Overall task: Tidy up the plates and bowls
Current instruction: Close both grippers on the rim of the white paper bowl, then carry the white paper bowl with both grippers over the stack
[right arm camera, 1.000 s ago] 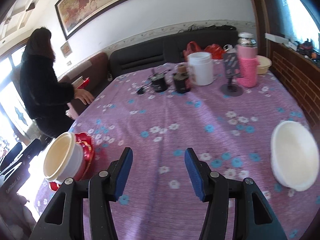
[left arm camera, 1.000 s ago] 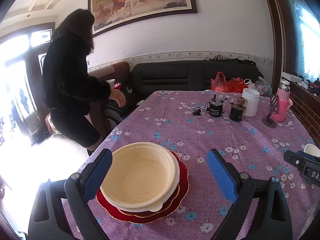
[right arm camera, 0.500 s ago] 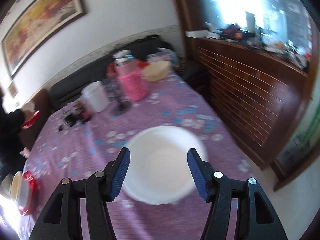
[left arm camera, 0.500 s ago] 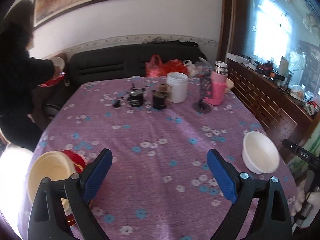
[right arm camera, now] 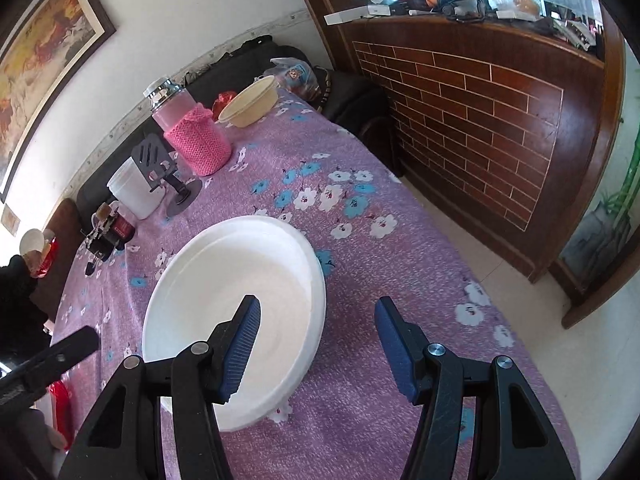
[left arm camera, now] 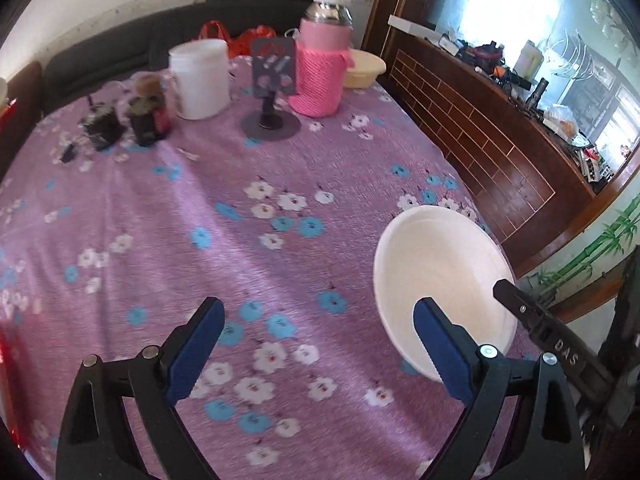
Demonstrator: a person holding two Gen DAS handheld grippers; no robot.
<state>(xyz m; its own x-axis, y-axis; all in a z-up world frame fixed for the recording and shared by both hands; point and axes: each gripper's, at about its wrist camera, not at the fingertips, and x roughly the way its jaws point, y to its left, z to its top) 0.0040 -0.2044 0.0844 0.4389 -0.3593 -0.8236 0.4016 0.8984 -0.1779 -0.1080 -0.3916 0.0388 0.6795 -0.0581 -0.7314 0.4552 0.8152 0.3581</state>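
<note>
A white bowl point(right arm camera: 236, 300) sits on the purple flowered tablecloth point(right arm camera: 360, 240) near the table's right edge; it also shows in the left wrist view point(left arm camera: 444, 276). My right gripper point(right arm camera: 316, 344) is open, its left finger over the bowl's inside and its right finger outside the near rim. My left gripper point(left arm camera: 316, 352) is open and empty over the cloth, just left of the bowl. A cream bowl point(right arm camera: 250, 102) stands at the far edge, also in the left wrist view point(left arm camera: 364, 68). A red plate edge point(left arm camera: 6, 356) shows at far left.
A pink-sleeved flask point(left arm camera: 324, 68), a white tub point(left arm camera: 200, 78), a phone stand point(left arm camera: 270, 120) and two small dark jars point(left arm camera: 146, 118) stand at the back of the table. A brick-pattern wooden counter point(right arm camera: 480, 120) runs along the right. A sofa lies behind.
Both grippers have swung right, away from the stacked cream bowl and red plates. The right gripper has closed in on the white bowl and now straddles its rim.
</note>
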